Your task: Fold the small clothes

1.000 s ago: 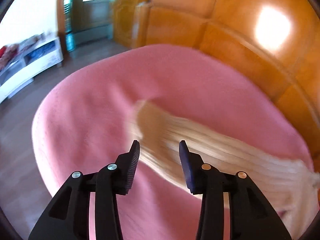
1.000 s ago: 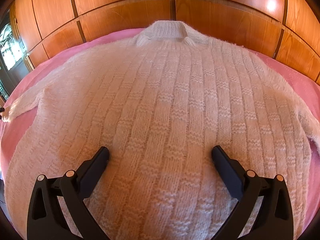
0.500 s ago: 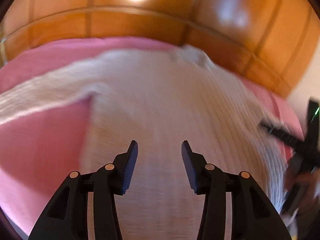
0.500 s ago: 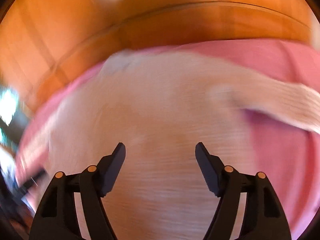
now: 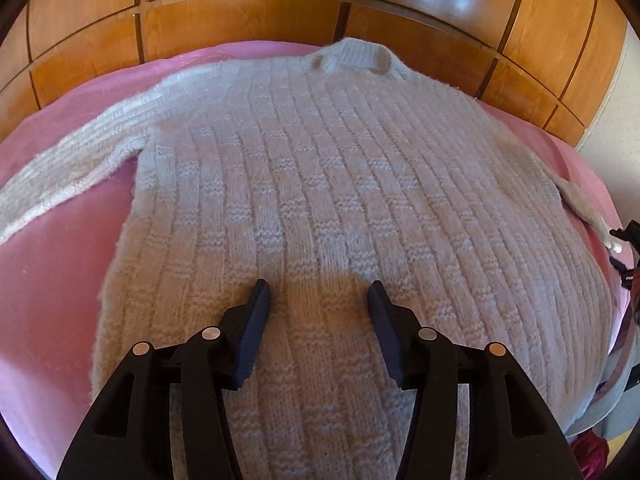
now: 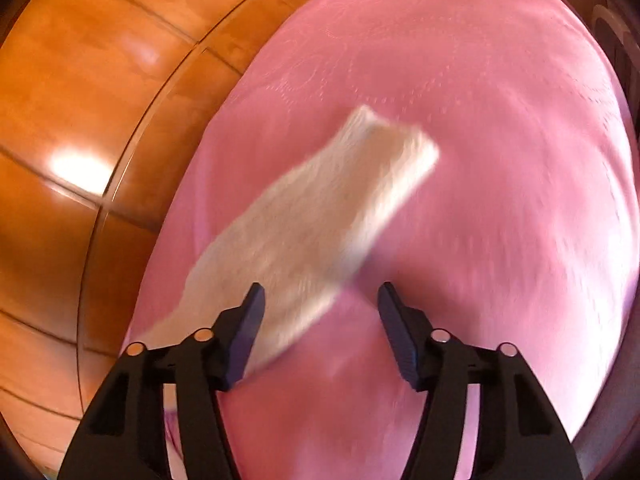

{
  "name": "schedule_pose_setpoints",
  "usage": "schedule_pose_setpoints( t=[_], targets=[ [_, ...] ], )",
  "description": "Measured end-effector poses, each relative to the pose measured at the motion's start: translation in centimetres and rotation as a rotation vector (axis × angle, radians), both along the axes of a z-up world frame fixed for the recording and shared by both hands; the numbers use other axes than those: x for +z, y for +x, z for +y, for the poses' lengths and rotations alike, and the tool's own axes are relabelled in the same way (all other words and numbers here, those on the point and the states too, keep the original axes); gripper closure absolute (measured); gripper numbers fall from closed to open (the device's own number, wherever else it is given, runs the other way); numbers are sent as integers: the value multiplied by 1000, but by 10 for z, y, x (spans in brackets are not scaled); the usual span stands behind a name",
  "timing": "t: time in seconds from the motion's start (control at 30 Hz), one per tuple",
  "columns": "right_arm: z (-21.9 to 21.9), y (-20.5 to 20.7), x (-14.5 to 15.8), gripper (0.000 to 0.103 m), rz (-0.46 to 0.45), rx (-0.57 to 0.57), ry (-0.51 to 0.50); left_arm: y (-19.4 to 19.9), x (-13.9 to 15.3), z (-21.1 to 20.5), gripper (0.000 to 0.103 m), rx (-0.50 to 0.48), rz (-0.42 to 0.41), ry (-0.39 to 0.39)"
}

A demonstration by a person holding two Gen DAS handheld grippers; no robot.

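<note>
1. White ribbed knit sweater (image 5: 340, 200) lies flat, spread out on the pink-covered bed (image 5: 60, 280) – collar toward the wooden panelled wall (image 5: 240, 20).
2. Left claw (image 5: 316, 300) hovers over the sweater's lower body, jaws apart and opening, pads gripping nothing.
3. Right claw (image 6: 320, 304) – jaws closing, not yet pressing – sits above the sweater's right sleeve (image 6: 320, 208), which lies stretched on the pink cover; view blurred.

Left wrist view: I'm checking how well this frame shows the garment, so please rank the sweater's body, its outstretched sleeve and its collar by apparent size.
1. Sweater's body, filling most of the frame.
2. Outstretched sleeve.
3. Collar, farthest away, so it may look smaller than it is.
</note>
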State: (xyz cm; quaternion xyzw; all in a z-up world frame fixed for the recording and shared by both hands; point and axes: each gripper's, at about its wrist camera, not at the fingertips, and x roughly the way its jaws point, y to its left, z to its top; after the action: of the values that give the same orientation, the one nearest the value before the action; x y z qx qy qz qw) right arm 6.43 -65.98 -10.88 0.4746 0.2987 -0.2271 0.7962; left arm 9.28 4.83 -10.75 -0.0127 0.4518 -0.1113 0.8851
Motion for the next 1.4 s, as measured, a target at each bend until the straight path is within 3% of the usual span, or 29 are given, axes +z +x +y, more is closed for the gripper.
schedule_pose_setpoints(
  t=[0.07, 0.1, 0.13, 0.23, 0.3, 0.37, 0.5, 0.67, 0.73, 0.93, 1.03, 1.07, 1.1, 1.13, 1.17, 1.2, 1.3, 1.4],
  targets=[
    [-6, 13, 3, 68, 29, 13, -33, 3, -2, -6, 51, 6, -3, 14],
    [-7, 18, 3, 90, 49, 19, -49, 3, -2, -7, 51, 8, -3, 19],
    [-11, 25, 2, 96, 81, 27, -70, 4, -3, -9, 51, 11, -1, 25],
    [-26, 40, 12, 97, 187, 1, -226, 6, -2, -10, 51, 9, 12, 34],
    [-40, 47, 15, 97, 211, -28, -215, 8, -3, -10, 50, 5, 18, 40],
    [-41, 58, 23, 97, 243, -11, -271, 8, -3, -8, 49, 8, 21, 35],
    [-16, 80, 53, 97, 184, 81, -341, 9, -3, -6, 49, 21, 23, 23],
    [62, 109, 98, 97, 37, 291, -398, 12, 3, 0, 49, 12, 45, -19],
    [112, 127, 113, 97, -23, 414, -418, 12, 7, 4, 49, 10, 48, -58],
    [267, 175, 126, 97, -145, 723, -390, 1, 16, 10, 49, 7, 29, -132],
    [347, 195, 121, 97, -183, 888, -328, 2, 18, 14, 49, 2, 37, -180],
    [371, 202, 118, 96, -190, 972, -306, 5, 18, 16, 49, 3, 47, -208],
    [390, 210, 115, 86, -184, 1033, -289, 9, 20, 19, 49, 8, 51, -232],
    [410, 210, 112, 54, -165, 1071, -285, 12, 22, 20, 49, 14, 45, -232],
    [418, 207, 113, 40, -169, 1070, -288, 14, 25, 22, 49, 17, 39, -237],
    [422, 200, 114, 33, -196, 1048, -295, 16, 27, 25, 49, 17, 34, -256],
    [406, 182, 112, 32, -238, 995, -246, 28, 24, 34, 49, 35, 59, -319],
    [376, 151, 91, 27, -205, 934, -212, 43, 18, 39, 49, 57, 82, -369]
  ],
)
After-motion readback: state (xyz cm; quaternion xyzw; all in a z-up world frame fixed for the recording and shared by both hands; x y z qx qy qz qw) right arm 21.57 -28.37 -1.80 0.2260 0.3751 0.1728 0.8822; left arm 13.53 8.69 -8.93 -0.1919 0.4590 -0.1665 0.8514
